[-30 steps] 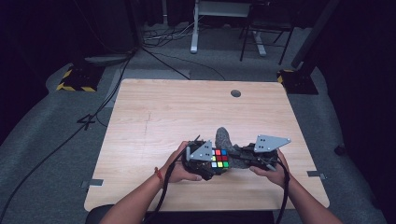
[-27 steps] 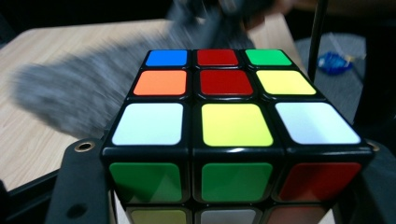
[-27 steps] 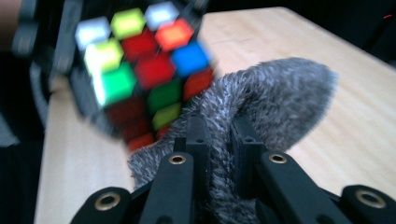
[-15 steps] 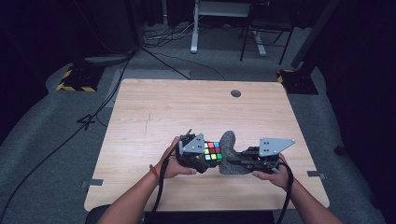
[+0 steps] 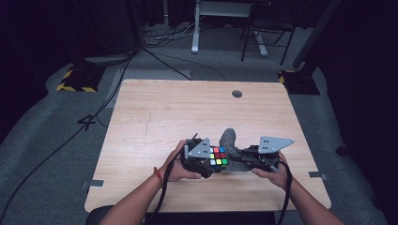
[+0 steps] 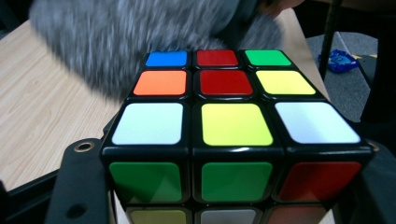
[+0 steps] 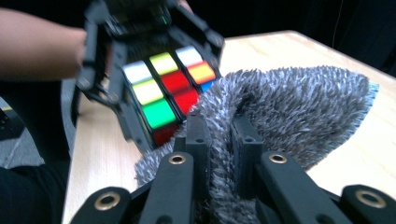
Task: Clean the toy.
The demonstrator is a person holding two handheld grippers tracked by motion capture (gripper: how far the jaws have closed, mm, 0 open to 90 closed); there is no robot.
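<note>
Two grippers meet near the front edge of the wooden table (image 5: 164, 112), one in each of the person's hands. The left gripper (image 5: 202, 158) is clamped on a puzzle cube (image 5: 217, 156), its black jaws pressing against opposite sides of the cube, as the left gripper view shows with the coloured cube (image 6: 233, 126) wedged between them close to the camera. The cube's upper face carries a mix of stickers (white, yellow, red, orange, blue and green among them). The right gripper (image 5: 251, 157) has its jaws pinched together on a grey fluffy cloth (image 5: 230, 140); in the right gripper view the shaggy cloth (image 7: 299, 102) bunches up between the two pads and spreads out to the right over the table. The cloth lies just beside the cube and touches its far edge, rising behind it in the left gripper view (image 6: 130, 37). Both things sit between the two hands, the cube at the left and the cloth at the right, above the tabletop.
</note>
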